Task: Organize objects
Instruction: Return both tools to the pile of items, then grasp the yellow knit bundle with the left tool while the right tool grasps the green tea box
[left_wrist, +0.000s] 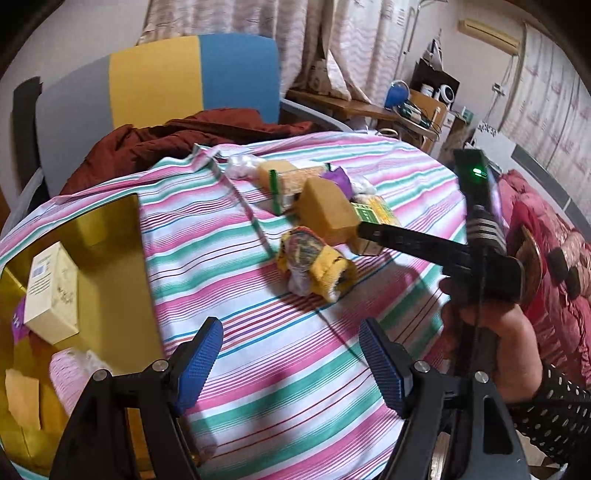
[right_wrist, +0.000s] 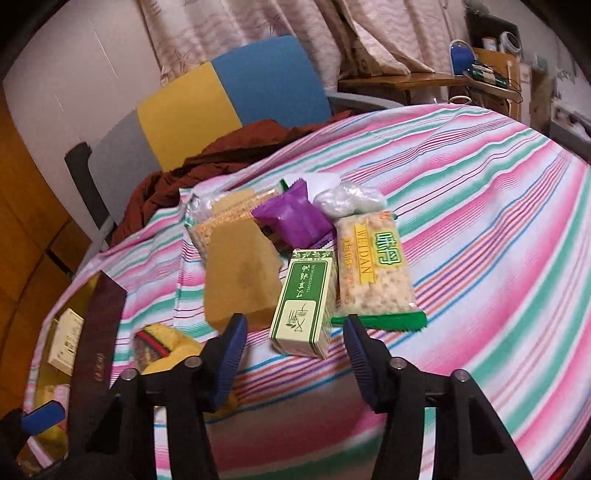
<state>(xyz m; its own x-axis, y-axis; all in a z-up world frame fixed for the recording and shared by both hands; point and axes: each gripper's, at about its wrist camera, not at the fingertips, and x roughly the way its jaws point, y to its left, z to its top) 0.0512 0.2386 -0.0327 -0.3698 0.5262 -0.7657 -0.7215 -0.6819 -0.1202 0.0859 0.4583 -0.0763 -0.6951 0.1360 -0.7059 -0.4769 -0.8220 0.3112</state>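
A: Green box: lies on the striped cloth just ahead of the right gripper, jaws spread, empty.
B: Long axis runs away, leaning right. Left gripper, also spread, sits farther; yellow bin beside it.

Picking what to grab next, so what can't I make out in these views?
- Yellow box contents: left wrist view, cut by the left edge and blurred.
- Green carton: left wrist view, mostly behind the sponge and the right hand-held gripper.
- Cracker pack: right wrist view, partly behind the sponge.
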